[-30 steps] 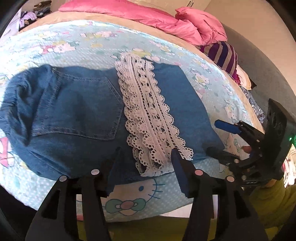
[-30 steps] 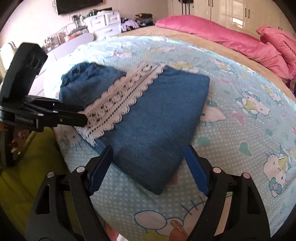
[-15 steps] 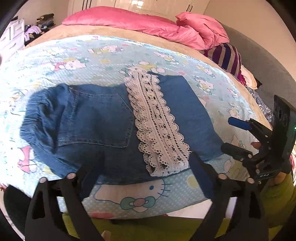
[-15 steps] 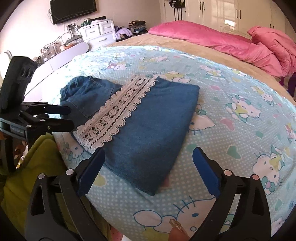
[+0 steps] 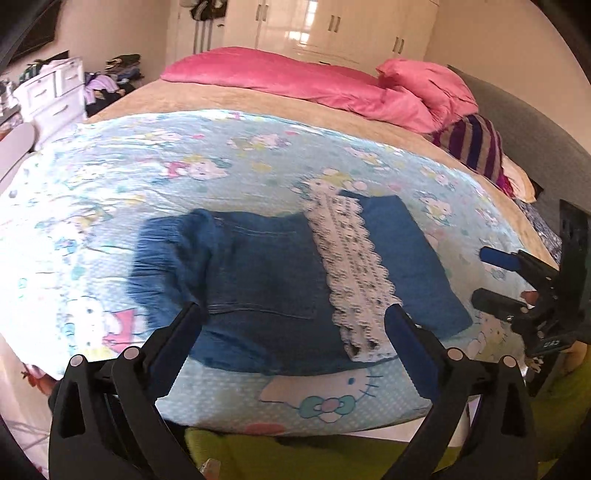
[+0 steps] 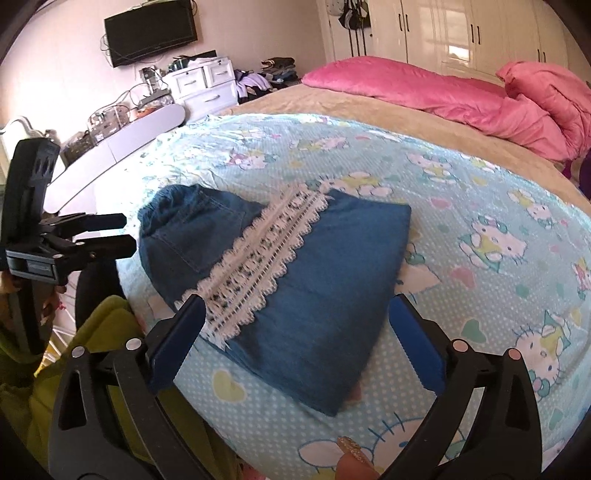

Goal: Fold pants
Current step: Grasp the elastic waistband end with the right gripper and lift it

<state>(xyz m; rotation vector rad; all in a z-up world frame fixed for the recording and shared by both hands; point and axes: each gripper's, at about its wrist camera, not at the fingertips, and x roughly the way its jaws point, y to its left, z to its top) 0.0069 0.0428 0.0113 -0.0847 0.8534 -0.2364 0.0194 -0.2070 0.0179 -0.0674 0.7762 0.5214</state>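
The blue denim pants lie folded into a compact bundle on the bed, near its front edge, with a white lace band running across the top. My left gripper hovers above their near edge. Its jaws are opening, with nothing between them. From the right wrist view the same pants and lace lie under my right gripper, whose jaws are also opening and empty. Each gripper shows in the other's view: the right gripper beside the pants' right end, the left gripper beside their gathered waist end.
A light blue cartoon-cat sheet covers the bed. A pink duvet and a striped cloth lie at the far side. A white dresser and a wall TV stand beyond. The person's green clothing is below the bed edge.
Both grippers have opened wider and drawn up and back from the pants, which now look smaller and farther off. The pants stay folded in place.
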